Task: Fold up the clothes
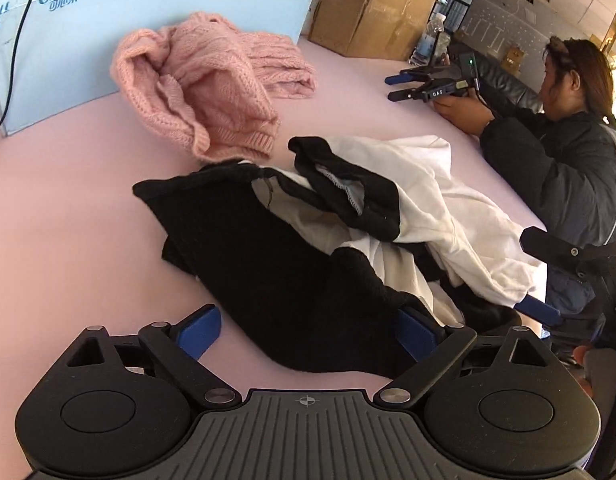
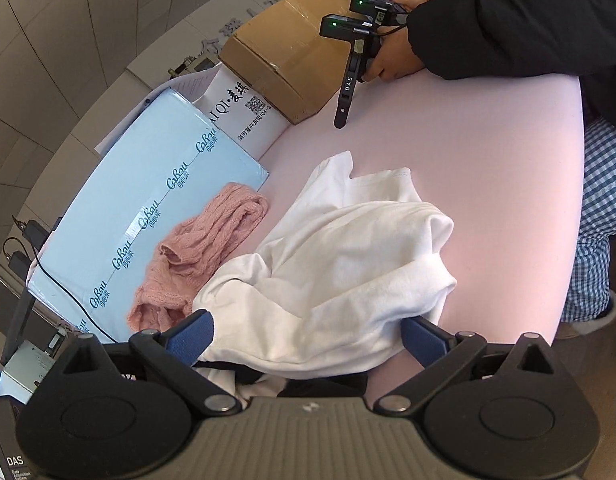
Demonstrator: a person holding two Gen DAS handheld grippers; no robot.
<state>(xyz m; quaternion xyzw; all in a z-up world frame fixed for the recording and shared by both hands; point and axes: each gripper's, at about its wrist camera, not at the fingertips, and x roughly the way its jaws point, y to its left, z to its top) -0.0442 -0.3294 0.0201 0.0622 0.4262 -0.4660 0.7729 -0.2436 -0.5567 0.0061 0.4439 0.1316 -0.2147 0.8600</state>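
A crumpled black and white garment (image 1: 308, 248) lies on the pink table (image 1: 68, 240). Its black part runs between the wide-apart blue fingers of my left gripper (image 1: 308, 330), which is open. In the right wrist view the white part (image 2: 340, 260) bulges between the spread fingers of my right gripper (image 2: 308, 338), open too. Whether the pads touch the cloth cannot be told. My right gripper also shows in the left wrist view (image 1: 548, 276), at the garment's right edge. A pink knit sweater (image 1: 200, 84) lies bunched farther back and shows in the right wrist view (image 2: 200, 256).
A light blue printed box (image 2: 140, 208) and cardboard boxes (image 1: 368, 4) stand along the table's far side. Another person (image 1: 580, 152) in a dark jacket holds a second pair of grippers (image 1: 432, 84) over the table's far right. A water bottle (image 1: 430, 38) stands behind them.
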